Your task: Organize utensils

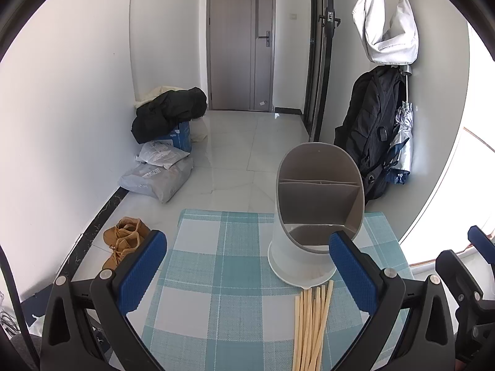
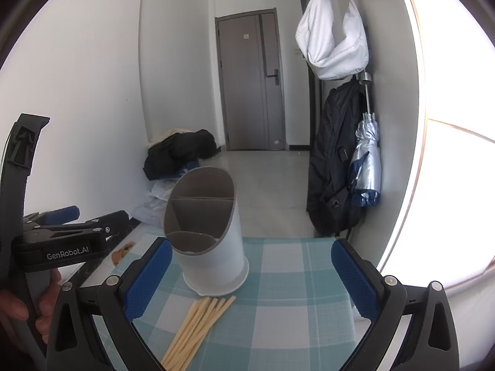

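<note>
Chopsticks point(image 2: 198, 324) flat on checked table point(image 2: 287, 293), tips toward white holder point(image 2: 210, 247) by far edge. Left gripper point(image 1: 247, 278), right gripper point(image 2: 250, 278) wide apart, empty.

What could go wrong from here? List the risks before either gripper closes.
1. The chopsticks lie bunched and touching; a pinch may lift several or scatter them.
2. The holder is tall, and the chopstick tips lie right at its base; a nudge might tip it.
3. Both the left gripper and right gripper are open and close together; they could collide.
</note>
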A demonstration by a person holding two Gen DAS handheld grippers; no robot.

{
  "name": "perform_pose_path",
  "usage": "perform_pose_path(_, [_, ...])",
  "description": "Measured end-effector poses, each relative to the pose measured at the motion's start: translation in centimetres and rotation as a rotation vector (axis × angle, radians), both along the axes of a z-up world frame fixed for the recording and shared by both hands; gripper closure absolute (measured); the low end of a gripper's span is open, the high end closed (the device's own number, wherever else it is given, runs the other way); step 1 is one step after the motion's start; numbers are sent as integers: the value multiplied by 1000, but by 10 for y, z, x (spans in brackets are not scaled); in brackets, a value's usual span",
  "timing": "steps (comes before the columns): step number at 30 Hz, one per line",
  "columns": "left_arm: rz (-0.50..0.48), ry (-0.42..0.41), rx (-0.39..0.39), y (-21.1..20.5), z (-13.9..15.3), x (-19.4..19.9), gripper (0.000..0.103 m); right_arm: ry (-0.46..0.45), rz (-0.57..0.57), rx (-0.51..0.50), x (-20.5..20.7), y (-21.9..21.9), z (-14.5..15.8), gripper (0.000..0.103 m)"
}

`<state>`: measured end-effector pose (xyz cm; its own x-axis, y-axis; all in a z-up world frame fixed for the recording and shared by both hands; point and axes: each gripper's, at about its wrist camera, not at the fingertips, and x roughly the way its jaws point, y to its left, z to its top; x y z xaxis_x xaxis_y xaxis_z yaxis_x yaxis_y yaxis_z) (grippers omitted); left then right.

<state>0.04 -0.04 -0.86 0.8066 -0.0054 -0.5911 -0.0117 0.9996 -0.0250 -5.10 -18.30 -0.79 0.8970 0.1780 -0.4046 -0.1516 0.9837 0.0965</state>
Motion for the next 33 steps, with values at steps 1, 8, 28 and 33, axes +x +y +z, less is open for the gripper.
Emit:
perform_pose_path(1, [1, -1, 5, -1, 0, 0, 1, 1, -2, -1, 0, 0, 0, 0])
perform_pose_path(8, [-7, -2, 11, -3, -1, 1, 1, 12, 0, 17, 2, -1, -2, 0])
perform_pose_path(28, [16, 13, 0, 2, -5, 3, 1, 5, -7, -1, 1, 2, -2, 0])
perform_pose_path(33, [13, 2, 13, -1, -4, 2, 1, 4, -8, 1, 0, 1, -2, 0])
